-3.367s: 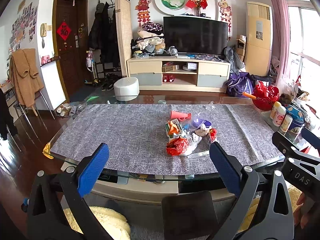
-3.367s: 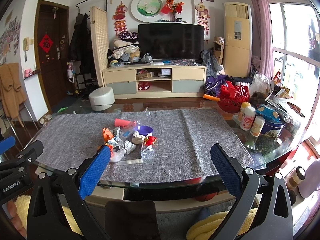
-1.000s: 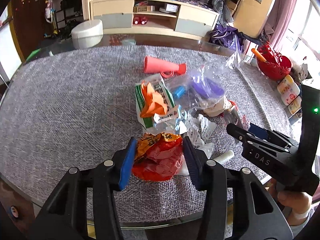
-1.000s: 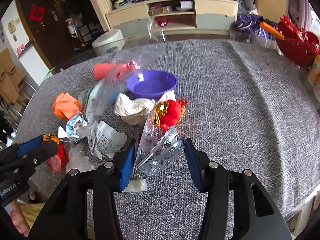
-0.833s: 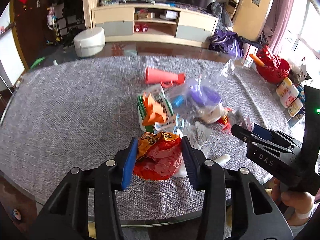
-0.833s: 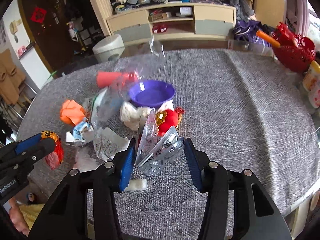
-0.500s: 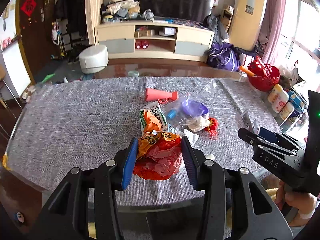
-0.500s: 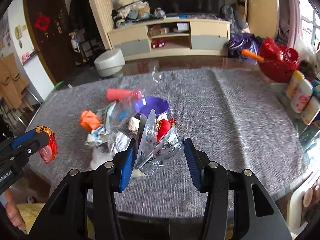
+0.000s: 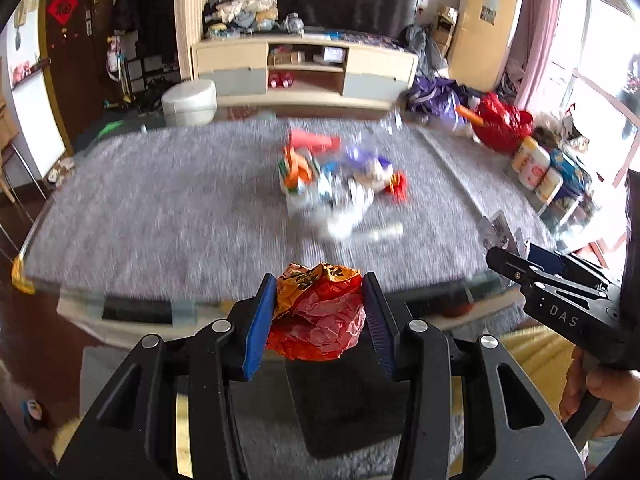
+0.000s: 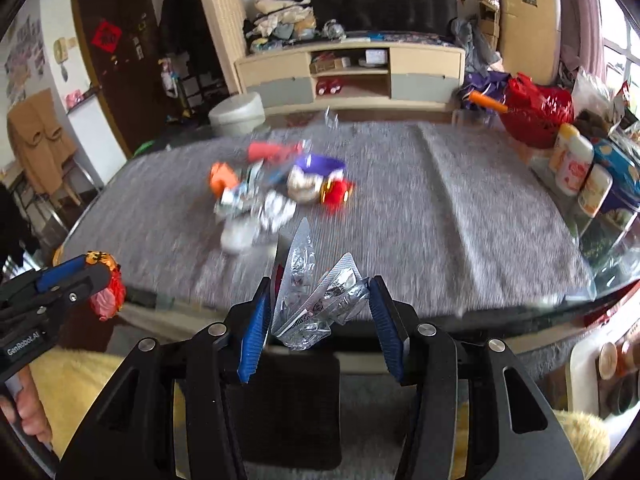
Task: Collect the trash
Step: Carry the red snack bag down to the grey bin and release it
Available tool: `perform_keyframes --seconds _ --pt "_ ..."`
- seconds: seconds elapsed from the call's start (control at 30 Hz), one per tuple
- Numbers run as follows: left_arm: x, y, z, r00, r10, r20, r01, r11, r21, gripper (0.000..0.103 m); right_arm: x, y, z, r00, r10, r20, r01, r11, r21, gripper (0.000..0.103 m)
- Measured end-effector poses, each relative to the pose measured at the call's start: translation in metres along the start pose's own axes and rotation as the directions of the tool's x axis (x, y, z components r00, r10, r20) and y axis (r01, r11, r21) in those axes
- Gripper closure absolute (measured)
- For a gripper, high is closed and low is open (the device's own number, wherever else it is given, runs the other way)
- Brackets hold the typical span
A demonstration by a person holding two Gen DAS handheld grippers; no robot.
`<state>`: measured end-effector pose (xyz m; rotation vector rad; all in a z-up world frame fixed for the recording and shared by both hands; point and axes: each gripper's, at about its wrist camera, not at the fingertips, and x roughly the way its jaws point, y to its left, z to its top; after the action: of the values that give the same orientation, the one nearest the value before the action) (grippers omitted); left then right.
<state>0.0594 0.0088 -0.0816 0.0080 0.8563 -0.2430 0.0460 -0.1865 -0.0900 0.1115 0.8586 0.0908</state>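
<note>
My left gripper is shut on a crumpled red and orange wrapper, held off the near table edge. It also shows at the left of the right wrist view. My right gripper is shut on clear plastic and foil packaging, also back past the near edge. It shows at the right of the left wrist view. The remaining trash pile lies mid-table, blurred: orange paper, a pink cone, a purple bowl, a red ornament and white wrappers.
A grey cloth covers the glass table. Bottles and tins and a red basket stand at its right end. A TV cabinet and white stool lie beyond. Yellow fluffy fabric is below.
Both grippers have pulled back and up from the pile, past the near table edge, each still holding its trash. The view is motion-blurred.
</note>
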Motion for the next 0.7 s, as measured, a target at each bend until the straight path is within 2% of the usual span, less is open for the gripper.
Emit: perform_keyframes --seconds 0.23,0.47,0.7 --pt "0.028 0.001 -0.056 0.993 -0.024 -0.117 0.021 0.999 -0.025 0.061 0.027 0.005 -0.049 0.993 0.008 -0.115 -0.008 1.000 0.003 0.052" --pt "0.073 -0.002 -0.110 0.964 -0.063 -0.259 0.051 0.997 -0.054 0.061 0.068 0.007 -0.090 0.967 0.032 -0.253 -0.025 0.999 0.028 0.052" --pt "0.101 -0.009 -0.140 0.933 -0.078 -0.352 0.069 0.997 -0.038 0.061 0.099 0.008 -0.116 0.934 0.057 -0.354 -0.039 0.998 0.058 0.051"
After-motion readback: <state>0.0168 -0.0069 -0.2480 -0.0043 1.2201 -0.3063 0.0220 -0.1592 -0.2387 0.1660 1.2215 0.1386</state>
